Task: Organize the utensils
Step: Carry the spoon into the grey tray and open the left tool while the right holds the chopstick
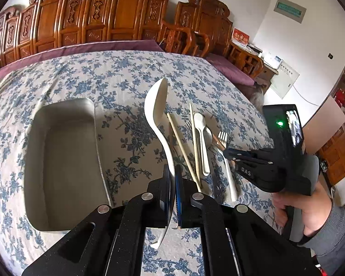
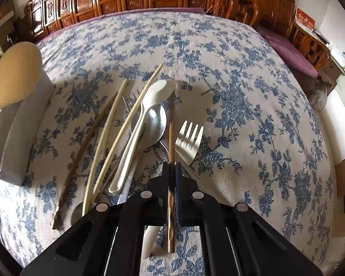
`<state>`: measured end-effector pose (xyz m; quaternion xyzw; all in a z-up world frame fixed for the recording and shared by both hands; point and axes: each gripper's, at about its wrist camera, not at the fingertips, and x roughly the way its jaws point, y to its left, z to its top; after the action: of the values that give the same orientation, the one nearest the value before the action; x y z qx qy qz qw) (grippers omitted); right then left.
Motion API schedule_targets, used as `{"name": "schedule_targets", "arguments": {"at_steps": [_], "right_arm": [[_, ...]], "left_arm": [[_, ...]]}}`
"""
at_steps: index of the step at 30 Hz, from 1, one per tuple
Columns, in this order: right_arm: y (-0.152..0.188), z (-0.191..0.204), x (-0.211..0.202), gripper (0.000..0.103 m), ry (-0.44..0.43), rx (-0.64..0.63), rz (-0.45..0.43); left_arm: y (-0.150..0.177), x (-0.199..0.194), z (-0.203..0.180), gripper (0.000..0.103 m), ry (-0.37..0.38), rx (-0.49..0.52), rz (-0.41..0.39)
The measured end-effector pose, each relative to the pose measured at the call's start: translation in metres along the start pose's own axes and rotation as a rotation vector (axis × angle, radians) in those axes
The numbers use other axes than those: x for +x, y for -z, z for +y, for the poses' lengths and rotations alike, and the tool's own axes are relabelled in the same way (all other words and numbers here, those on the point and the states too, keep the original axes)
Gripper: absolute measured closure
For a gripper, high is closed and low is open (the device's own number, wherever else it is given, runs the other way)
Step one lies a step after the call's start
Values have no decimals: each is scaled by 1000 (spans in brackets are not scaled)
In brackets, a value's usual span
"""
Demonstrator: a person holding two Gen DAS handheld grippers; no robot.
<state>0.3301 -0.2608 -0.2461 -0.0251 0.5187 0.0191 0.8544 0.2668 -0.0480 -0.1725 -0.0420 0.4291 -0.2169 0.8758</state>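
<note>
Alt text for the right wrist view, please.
The right gripper is shut on a brown chopstick over a floral tablecloth. Left of it lie a white spoon, metal spoon and pale chopsticks; a white fork lies right.

Floral-clothed table (image 1: 117, 73): metal tray (image 1: 62, 161), chopsticks (image 1: 184, 151), spoons (image 1: 201, 142), forks (image 1: 227, 161).

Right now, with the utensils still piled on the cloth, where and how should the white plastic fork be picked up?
Grip the white plastic fork on its handle, the long bare stretch lying flat on the cloth, coming from above with the pads either side of it. Its tines sit close to the brown chopstick and the metal spoon, so the head end looks crowded.
</note>
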Motion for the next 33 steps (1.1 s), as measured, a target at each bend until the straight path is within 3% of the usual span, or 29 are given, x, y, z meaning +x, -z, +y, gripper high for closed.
{"name": "schedule_targets", "arguments": {"at_steps": [15,21,33], "right_arm": [[5,9,-55,97,56,-87,-144],[3,27,-72,97,-23,-104,-187],[-3,97,-87,97,-217,-160,-204]], "left_arm": [[-3,-24,39,100,-97,-36,-11],[-1,-21,63,100,-127,-73,18],[1,0,103,99,-193,-141,77]]}}
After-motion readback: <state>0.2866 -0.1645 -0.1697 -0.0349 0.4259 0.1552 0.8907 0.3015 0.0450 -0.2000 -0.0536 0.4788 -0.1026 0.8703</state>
